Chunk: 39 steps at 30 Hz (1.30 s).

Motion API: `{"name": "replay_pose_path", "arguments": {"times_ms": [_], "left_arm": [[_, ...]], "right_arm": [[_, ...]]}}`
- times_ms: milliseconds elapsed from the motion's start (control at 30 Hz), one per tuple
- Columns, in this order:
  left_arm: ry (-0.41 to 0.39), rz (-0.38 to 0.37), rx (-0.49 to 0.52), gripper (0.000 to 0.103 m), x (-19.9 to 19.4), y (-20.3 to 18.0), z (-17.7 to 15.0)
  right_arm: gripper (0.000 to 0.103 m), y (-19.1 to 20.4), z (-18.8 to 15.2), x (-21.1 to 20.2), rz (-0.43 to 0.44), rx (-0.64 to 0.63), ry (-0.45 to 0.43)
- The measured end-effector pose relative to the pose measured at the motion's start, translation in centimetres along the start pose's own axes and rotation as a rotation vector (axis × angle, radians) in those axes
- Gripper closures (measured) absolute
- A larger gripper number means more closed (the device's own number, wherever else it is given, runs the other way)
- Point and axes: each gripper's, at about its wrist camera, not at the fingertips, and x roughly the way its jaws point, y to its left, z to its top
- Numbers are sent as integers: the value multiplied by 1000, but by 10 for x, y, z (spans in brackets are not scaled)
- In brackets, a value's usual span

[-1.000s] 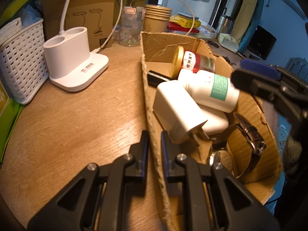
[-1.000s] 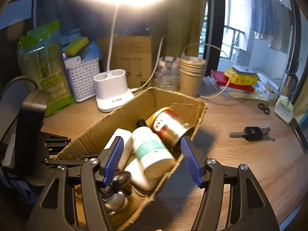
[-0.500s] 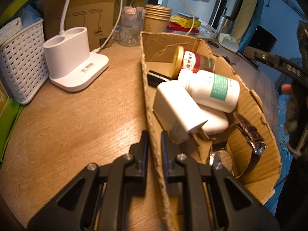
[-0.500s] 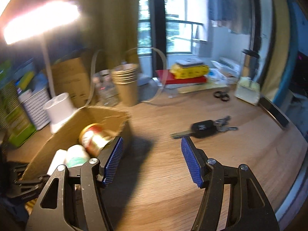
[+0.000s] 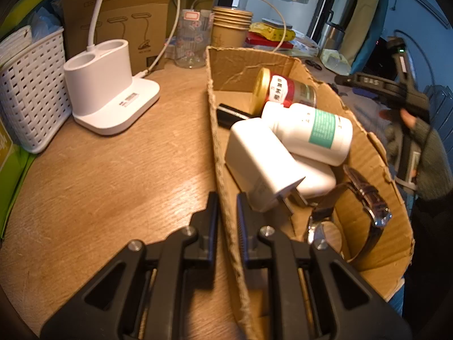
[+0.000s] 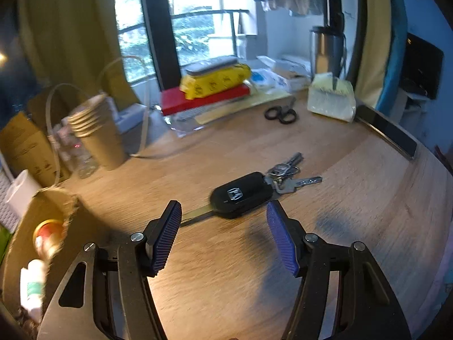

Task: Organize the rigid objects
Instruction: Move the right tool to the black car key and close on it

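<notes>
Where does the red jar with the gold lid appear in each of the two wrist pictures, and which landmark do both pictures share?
Left wrist view: the red jar with the gold lid lies on its side inside the cardboard box, upper centre, behind the white bottle.
Right wrist view: the jar is blurred at the lower left edge, in the box.
Shared landmark: the stack of paper cups behind the box.

We count, just beyond the open jaws, one black car key fob (image 6: 242, 195) with three metal keys (image 6: 291, 174) on its ring, and, beside the shut jaws, one cardboard box (image 5: 365, 153) holding one red-labelled jar (image 5: 284, 92), one white bottle (image 5: 311, 133), two white chargers (image 5: 260, 164), one black pen (image 5: 230, 112) and one wristwatch (image 5: 365, 201).
</notes>
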Motion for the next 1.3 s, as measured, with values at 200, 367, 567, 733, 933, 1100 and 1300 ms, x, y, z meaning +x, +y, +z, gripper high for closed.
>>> {"name": "replay_pose_path", "arguments": {"times_ms": [200, 367, 567, 733, 933, 1100, 1300], "left_arm": [[0, 0, 0, 89, 0, 0, 0], [0, 0, 0, 89, 0, 0, 0], [0, 0, 0, 89, 0, 0, 0], [0, 0, 0, 89, 0, 0, 0], [0, 0, 0, 89, 0, 0, 0], [0, 0, 0, 89, 0, 0, 0], [0, 0, -1, 89, 0, 0, 0]], "right_arm": [[37, -4, 6, 22, -41, 6, 28], [37, -6, 14, 41, -56, 37, 60], [37, -8, 21, 59, -48, 88, 88], [37, -3, 24, 69, -65, 58, 99], [37, 4, 26, 77, -74, 15, 120], [42, 8, 26, 79, -70, -16, 129], [49, 11, 27, 80, -58, -57, 134]]}}
